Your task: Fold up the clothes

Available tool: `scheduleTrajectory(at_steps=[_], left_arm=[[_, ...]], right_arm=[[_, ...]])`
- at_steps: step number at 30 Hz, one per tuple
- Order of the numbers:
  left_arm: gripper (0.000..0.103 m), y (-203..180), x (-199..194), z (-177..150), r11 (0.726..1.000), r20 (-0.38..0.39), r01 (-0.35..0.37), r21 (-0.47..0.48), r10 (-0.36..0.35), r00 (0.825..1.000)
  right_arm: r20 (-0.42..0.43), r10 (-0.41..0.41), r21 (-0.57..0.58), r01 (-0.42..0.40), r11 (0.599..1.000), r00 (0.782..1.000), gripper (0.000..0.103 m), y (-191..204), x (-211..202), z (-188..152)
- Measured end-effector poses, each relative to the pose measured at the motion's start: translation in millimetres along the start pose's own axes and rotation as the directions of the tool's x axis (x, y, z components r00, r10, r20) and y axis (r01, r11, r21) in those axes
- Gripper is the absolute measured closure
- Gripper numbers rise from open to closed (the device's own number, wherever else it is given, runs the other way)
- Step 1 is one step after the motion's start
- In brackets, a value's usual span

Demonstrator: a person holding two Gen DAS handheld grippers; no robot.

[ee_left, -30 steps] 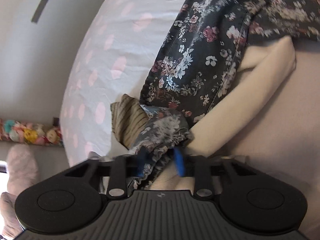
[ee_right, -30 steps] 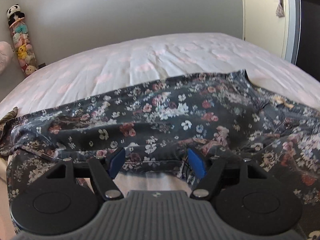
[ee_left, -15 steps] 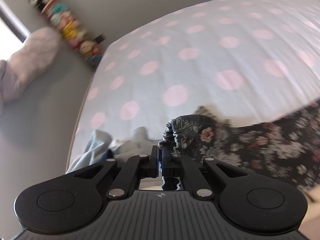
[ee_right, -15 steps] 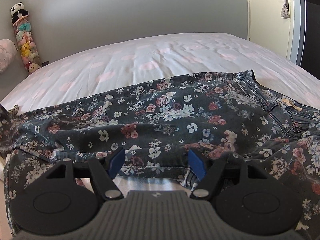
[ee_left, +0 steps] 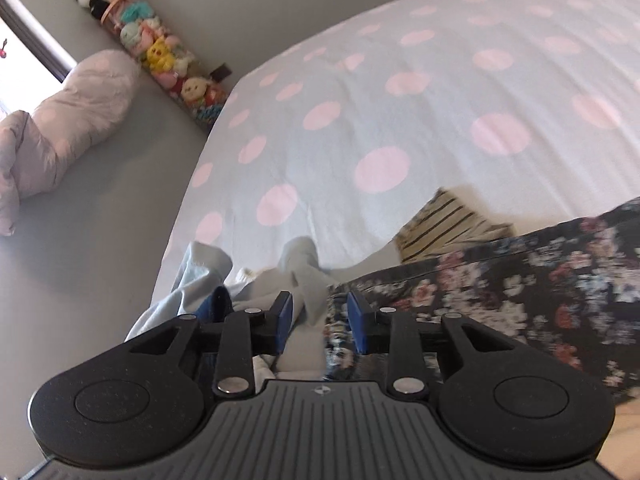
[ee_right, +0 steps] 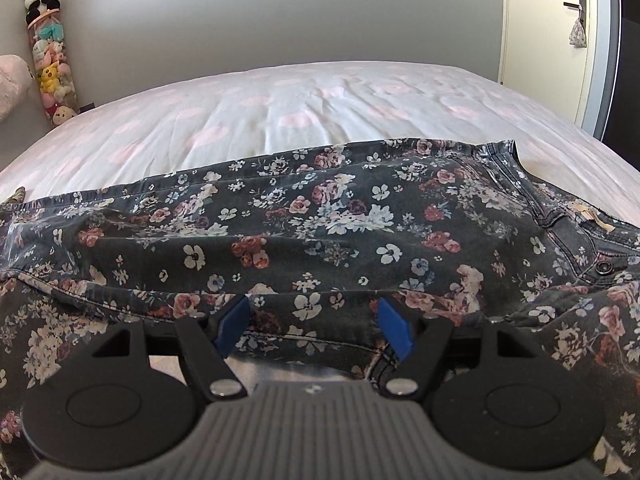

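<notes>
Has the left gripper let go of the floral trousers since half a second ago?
Yes. The left gripper now stands open; the floral trousers lie flat beside the striped garment.

bare bedspread (ee_right: 320, 112) beyond floral trousers (ee_right: 320, 240) — striped cloth (ee_left: 448, 220), pale clothes (ee_left: 224, 284) crowd its corner.

No readable text, labels or numbers anywhere; nothing legible on the clothes, bed or walls.

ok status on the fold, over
Left hand-held gripper open, at the trousers' hem. Right hand-held gripper open, over the floral trousers laid flat on the bed. Pale clothes beside the hem.
</notes>
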State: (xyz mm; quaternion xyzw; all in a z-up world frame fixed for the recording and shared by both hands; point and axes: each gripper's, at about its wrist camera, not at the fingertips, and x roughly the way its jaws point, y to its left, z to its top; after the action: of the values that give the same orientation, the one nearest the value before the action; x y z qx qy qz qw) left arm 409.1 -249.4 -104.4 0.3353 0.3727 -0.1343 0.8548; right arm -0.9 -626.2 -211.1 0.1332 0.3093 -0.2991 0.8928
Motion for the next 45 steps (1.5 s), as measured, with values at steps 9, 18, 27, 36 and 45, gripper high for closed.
scheduleTrajectory(at_steps=[9,18,27,36,45], left_arm=[[0.074,-55,-87,-10,0.952,0.055,0.305,-0.030,-0.303,0.951],[0.057,-146,-115,-34,0.873,0.017,0.481,-0.079,-0.481,0.876],[0.056,-190,-72,-45,0.774,-0.129,0.523,-0.357,-0.595,0.793],[0.086,-206,-53,-48,0.759,-0.095,0.490,-0.428,-0.577,0.811],[0.099,-178,-127,-53,0.758,0.080,0.518,-0.396,-0.534,0.842]], right_arm=[[0.028,-0.003,-0.005,0.003,1.000,1.000,0.027,2,-12,0],[0.081,0.006,0.004,-0.006,1.000,0.997,0.025,-2,-29,1],[0.098,0.047,0.038,-0.051,0.998,0.994,0.022,-8,-30,2],[0.093,0.089,0.052,-0.094,0.994,0.992,0.021,-9,-24,3],[0.084,0.087,0.057,-0.092,0.994,0.993,0.021,-12,-21,3]])
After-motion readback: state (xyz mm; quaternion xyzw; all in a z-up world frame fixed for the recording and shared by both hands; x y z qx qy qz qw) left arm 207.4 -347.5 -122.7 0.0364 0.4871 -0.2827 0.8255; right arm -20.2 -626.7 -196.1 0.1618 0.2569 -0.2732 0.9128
